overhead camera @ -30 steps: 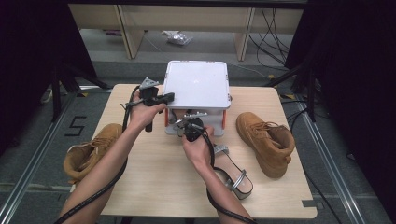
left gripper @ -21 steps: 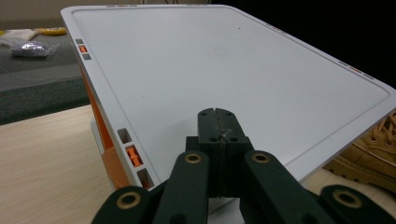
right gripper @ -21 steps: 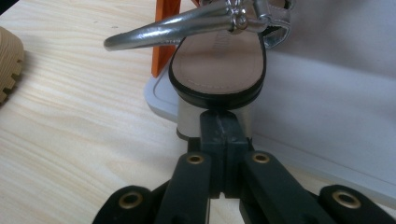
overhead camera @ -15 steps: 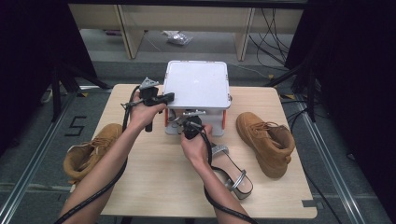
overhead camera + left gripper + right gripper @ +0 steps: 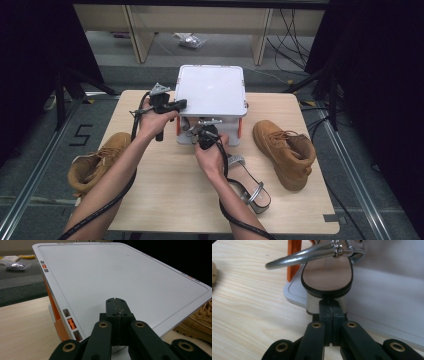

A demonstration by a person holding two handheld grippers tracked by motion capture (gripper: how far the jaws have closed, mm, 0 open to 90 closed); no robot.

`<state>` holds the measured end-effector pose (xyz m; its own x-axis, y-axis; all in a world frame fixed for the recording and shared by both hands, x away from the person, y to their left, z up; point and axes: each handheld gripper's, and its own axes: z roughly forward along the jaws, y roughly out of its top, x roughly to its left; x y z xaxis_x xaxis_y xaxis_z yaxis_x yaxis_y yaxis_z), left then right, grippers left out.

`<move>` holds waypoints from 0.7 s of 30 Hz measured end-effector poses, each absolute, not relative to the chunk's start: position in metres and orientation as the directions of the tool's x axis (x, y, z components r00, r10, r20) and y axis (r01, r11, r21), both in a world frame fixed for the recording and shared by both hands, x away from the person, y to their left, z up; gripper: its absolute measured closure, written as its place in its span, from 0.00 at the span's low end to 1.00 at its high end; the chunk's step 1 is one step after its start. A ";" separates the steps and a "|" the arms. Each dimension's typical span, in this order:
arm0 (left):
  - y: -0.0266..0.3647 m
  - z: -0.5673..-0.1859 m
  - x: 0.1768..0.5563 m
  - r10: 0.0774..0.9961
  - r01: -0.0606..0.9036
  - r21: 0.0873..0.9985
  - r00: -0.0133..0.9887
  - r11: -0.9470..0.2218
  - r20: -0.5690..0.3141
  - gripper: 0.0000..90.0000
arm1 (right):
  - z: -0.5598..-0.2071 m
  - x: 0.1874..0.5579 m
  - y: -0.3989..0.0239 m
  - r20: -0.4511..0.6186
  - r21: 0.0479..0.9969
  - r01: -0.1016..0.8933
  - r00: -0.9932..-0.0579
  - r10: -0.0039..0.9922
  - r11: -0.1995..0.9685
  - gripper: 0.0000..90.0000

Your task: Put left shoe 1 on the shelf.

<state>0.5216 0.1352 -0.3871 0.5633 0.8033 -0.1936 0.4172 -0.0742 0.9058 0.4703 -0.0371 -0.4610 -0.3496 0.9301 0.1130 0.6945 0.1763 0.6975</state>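
Two hands with clenched tongs work at a white box on a wooden counter [image 5: 165,200].

The white box [image 5: 211,92] stands at the far middle of the counter, its lid propped up over orange sides. A tan boot [image 5: 285,152] lies to its right, another boot [image 5: 97,160] at the left edge. One silver sandal [image 5: 328,272] sits inside the box, a second sandal [image 5: 250,185] near the front. The left tongs [image 5: 116,305], clenched and empty, rest at the lid's edge; the right tongs [image 5: 329,305], clenched and empty, meet the boxed sandal's heel.
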 end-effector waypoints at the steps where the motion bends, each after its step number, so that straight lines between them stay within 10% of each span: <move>1: 0.135 -0.387 0.522 0.803 0.417 0.906 0.563 -0.074 -0.193 1.00 | -0.462 0.471 -0.036 0.107 0.699 0.690 -0.360 0.927 0.187 1.00; 21: 0.136 -0.387 0.522 0.804 0.420 0.905 0.561 -0.072 -0.197 1.00 | -0.467 0.472 -0.019 0.109 0.720 0.668 -0.374 0.921 0.186 1.00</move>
<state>0.5219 0.1361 -0.3872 0.5614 0.8038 -0.1969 0.4201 -0.0718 0.9046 0.4718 -0.0189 -0.4668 -0.3739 0.9210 0.1092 0.6682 0.1858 0.7204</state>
